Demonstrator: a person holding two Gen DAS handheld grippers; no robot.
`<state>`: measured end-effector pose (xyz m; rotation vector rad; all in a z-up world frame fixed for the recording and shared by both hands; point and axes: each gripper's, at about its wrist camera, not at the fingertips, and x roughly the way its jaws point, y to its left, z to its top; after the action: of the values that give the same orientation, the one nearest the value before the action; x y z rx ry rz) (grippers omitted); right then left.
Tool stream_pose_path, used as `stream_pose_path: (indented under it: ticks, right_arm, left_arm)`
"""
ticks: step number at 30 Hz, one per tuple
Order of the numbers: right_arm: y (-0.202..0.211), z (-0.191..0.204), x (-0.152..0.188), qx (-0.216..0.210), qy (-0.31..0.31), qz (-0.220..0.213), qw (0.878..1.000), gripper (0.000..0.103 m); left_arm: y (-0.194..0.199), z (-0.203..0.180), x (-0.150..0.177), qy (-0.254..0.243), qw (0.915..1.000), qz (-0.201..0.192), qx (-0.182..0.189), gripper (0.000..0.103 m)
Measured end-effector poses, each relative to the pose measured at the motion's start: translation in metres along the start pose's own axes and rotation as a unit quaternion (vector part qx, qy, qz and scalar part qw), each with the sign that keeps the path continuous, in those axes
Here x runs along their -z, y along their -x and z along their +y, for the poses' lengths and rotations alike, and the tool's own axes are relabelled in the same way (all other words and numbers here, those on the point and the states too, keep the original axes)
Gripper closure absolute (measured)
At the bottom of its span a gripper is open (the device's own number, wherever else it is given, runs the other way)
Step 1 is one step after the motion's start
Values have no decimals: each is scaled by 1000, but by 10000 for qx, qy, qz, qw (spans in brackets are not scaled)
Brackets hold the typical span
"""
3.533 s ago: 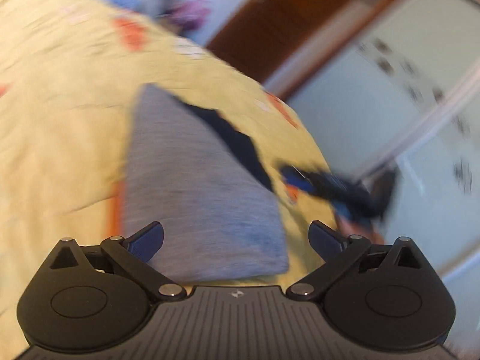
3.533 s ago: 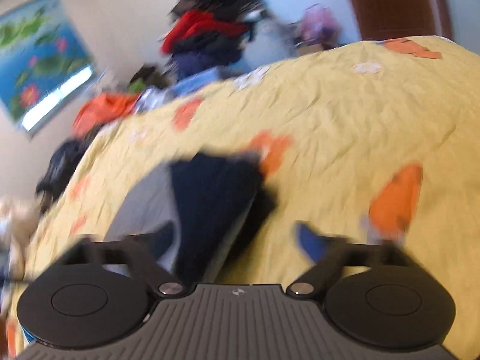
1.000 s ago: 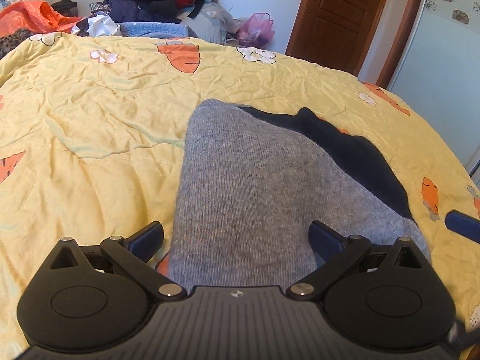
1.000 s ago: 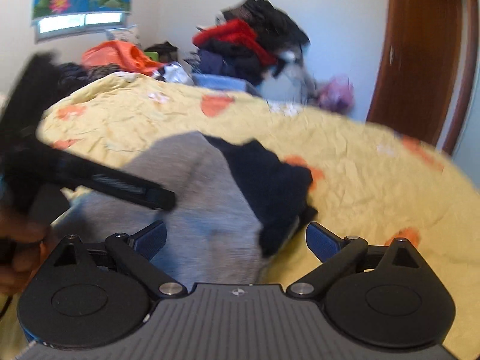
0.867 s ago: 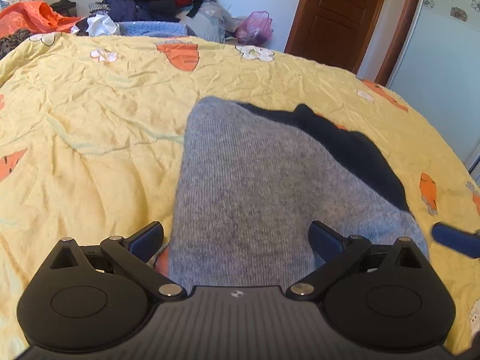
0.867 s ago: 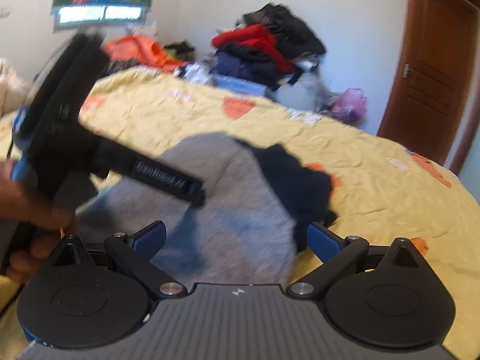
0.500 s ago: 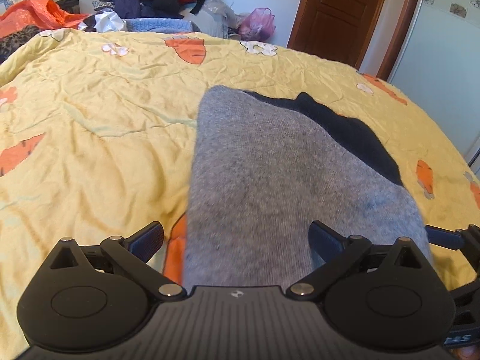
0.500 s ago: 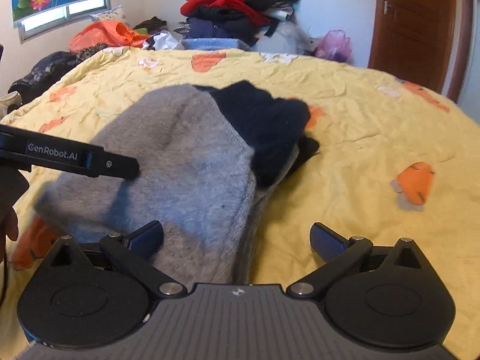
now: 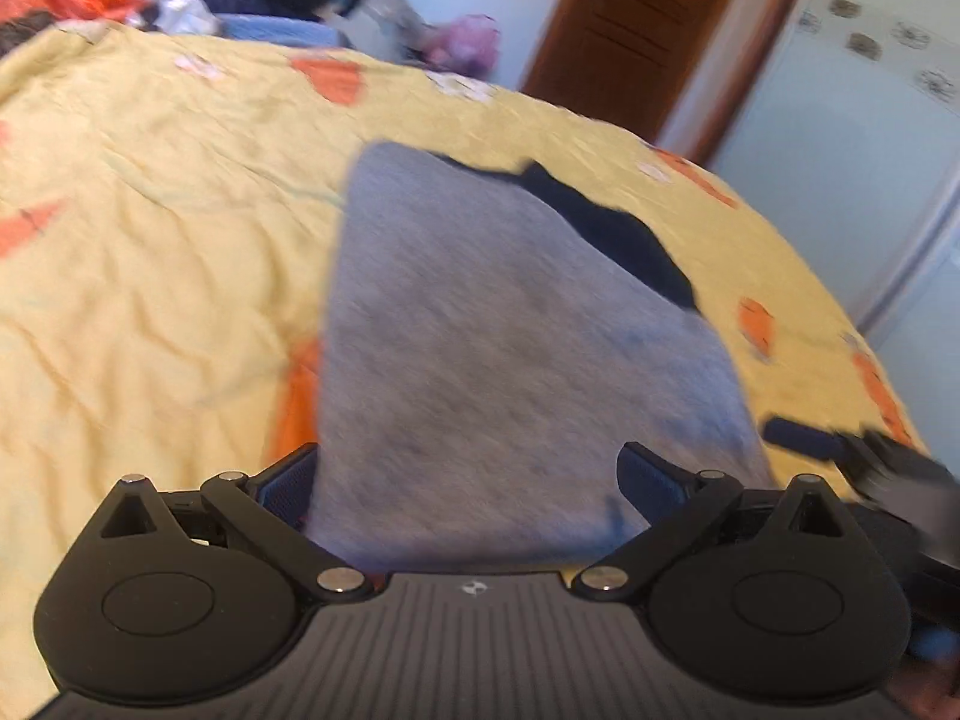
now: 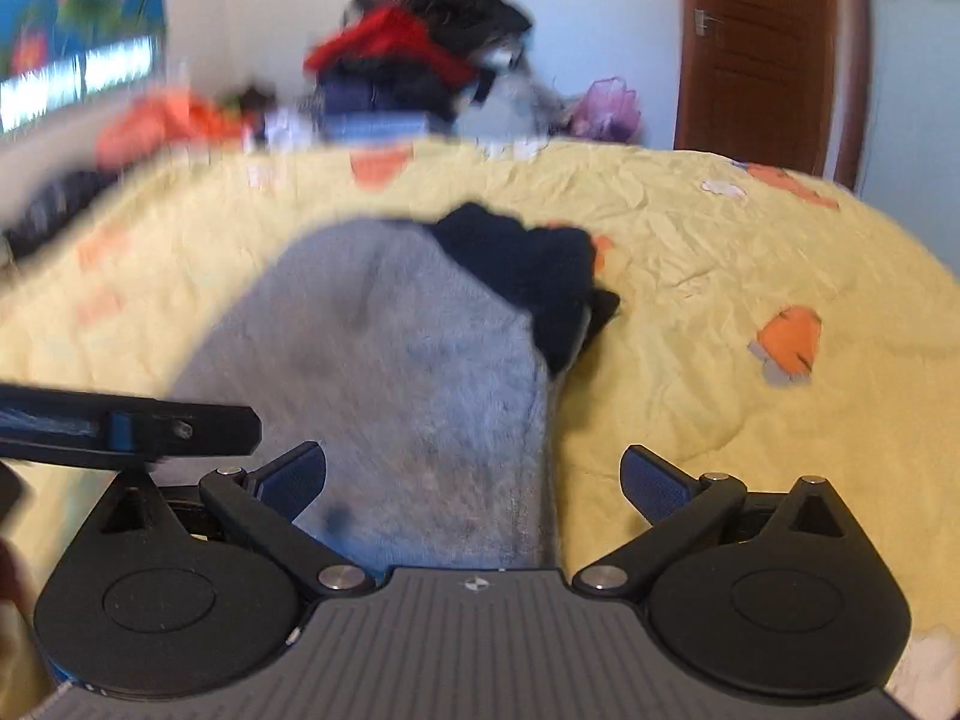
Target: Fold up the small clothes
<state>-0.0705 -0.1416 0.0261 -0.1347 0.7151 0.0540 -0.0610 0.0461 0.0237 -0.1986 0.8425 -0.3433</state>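
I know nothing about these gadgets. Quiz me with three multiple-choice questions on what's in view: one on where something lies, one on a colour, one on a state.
1. Where does the folded grey knit garment lie?
A. on the yellow carrot-print bedspread
B. on the floor
C. on the far clothes pile

2. What colour is the fabric peeking out at the garment's far edge?
A. white
B. dark navy
C. red

3. How do the left gripper and right gripper stand?
A. both open
B. both shut
C. one shut

Answers: A, bedspread surrounds it; B, a dark patch shows there; A, the fingers are wide apart in each view.
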Motion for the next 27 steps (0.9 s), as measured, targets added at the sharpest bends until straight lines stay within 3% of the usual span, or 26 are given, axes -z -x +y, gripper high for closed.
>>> stream_pose_path:
  ticks: [6,10,13,15,17,19,20,22,24,27]
  right_arm:
    - [-6,-31,12,-376,-489,58,9981,1]
    - [13,-34,12,-337,-702,73,9969,0]
    - [31,-28,6,-577,-778,-345,9947,0]
    - [24,-22,-11,-486,-662,-694,9942,0]
    - [-8,-22,-35,-338,-606,-510,9963,0]
    - [-47,-16,-51,431,-15,-182,9989,0]
    - [-61,-17,-52,522,231,-124,9983,1]
    - [-72,-30,-55,171,49,-60,9998,3]
    - [-76,-37,-57,149,111,-100,9998,3]
    - [-73,-54,-56,-296,-561,170,9978,1]
  left_arm:
    - [2,-5,19,-627,9964,2,-563,0]
    - [21,13,16,-234,9976,26,-647,0]
    - [39,28,15,30,9984,-99,-561,0]
    - [43,32,13,93,9985,-70,-527,0]
    - [44,30,11,6,9977,-113,-672,0]
    - [42,27,12,-38,9976,-60,-682,0]
    - [42,25,13,-37,9978,-43,-665,0]
    - [40,23,17,-59,9977,12,-670,0]
    - [40,23,20,-70,9979,47,-648,0]
    - [40,26,19,-81,9973,77,-732,0]
